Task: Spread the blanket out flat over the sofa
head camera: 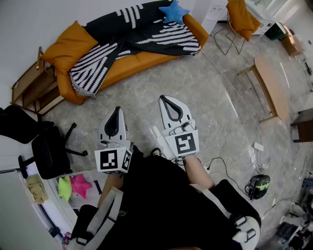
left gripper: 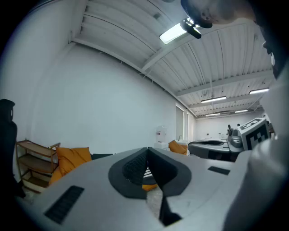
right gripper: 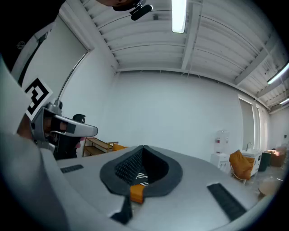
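Observation:
An orange sofa (head camera: 146, 59) stands at the back of the head view. A black-and-white striped blanket (head camera: 139, 38) lies spread over its seat and back, one end hanging over the left front. A blue star cushion (head camera: 174, 11) rests on the sofa's right end. My left gripper (head camera: 117, 110) and right gripper (head camera: 168, 99) are both shut and empty, held side by side above the floor well short of the sofa. Through the closed jaws the left gripper view shows a bit of the blanket (left gripper: 147, 172), and the right gripper view shows a sliver of the same blanket (right gripper: 141, 175).
A wooden shelf (head camera: 28, 87) stands left of the sofa and a black office chair (head camera: 46, 149) nearer left. A low wooden table (head camera: 272, 87) and an orange chair (head camera: 241, 18) are at right. Cables and a power strip (head camera: 257, 146) lie on the grey floor.

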{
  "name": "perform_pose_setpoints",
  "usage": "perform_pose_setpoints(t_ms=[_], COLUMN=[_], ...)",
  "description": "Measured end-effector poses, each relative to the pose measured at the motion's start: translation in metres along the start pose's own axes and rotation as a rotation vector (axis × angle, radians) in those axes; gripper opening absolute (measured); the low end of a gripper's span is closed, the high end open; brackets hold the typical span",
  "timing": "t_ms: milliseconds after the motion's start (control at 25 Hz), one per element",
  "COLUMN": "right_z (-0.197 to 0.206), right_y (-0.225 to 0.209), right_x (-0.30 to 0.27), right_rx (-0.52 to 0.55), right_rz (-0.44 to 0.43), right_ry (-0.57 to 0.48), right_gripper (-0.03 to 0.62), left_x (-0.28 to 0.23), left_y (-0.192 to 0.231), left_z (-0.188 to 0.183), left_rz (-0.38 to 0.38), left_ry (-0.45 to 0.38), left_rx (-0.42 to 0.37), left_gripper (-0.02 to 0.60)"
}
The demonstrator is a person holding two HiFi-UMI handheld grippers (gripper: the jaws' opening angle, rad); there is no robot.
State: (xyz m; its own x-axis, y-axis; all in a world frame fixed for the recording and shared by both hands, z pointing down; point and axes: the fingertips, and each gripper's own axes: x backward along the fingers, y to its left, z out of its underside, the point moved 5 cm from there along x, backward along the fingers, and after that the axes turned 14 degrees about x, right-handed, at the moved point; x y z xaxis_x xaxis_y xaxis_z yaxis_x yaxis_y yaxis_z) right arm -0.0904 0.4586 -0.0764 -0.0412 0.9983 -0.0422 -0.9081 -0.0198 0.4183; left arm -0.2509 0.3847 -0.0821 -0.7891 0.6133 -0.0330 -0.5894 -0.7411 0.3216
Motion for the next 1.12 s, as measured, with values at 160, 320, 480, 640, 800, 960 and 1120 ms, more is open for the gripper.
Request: perform_pose_setpoints(t_ms=[160,320,480,640,800,960,1120], right_z=[0.004,0.011,0.023,0.041,0.052,0.067,0.085], right_y=[-0.001,-0.001,-0.001,-0.004,-0.024,-0.037,-0.047], right_x=[0.002,0.003,-0.005,-0.011,-0.019,-0.040,-0.078], right_rx=[-0.032,-0.037,-0.052,-0.038,-0.053,-0.044,-0.043], right_rz=[-0.007,-0.023,-0.029,-0.050,-0.031,-0.025,-0.053], right_ry=[-0.034,-0.023,0.011,0.062,0.082,0.097,0.132], right_gripper=[0.006,0.008,0.025,0.100,0.131,0.155,0.200], left_x=[-0.002,-0.006,-0.019,-0.037,-0.059,-0.084,-0.120], left_y=[-0.003,-0.006,0.005,0.015,0.016,0.027,0.052], left_z=[0.008,0.017,0.031,0.047,0.051,0.053,0.055], left_rz=[0.018,0.043,0.066,0.070,0.069,0.057,0.042], left_ry=[0.005,0.051,0.099,0.140,0.149,0.145,0.158], left_rx=[0.000,-0.008,0.010,0.036,0.049,0.056,0.064], left_gripper=[0.021,0.023,0.026,0.056,0.175,0.228,0.256])
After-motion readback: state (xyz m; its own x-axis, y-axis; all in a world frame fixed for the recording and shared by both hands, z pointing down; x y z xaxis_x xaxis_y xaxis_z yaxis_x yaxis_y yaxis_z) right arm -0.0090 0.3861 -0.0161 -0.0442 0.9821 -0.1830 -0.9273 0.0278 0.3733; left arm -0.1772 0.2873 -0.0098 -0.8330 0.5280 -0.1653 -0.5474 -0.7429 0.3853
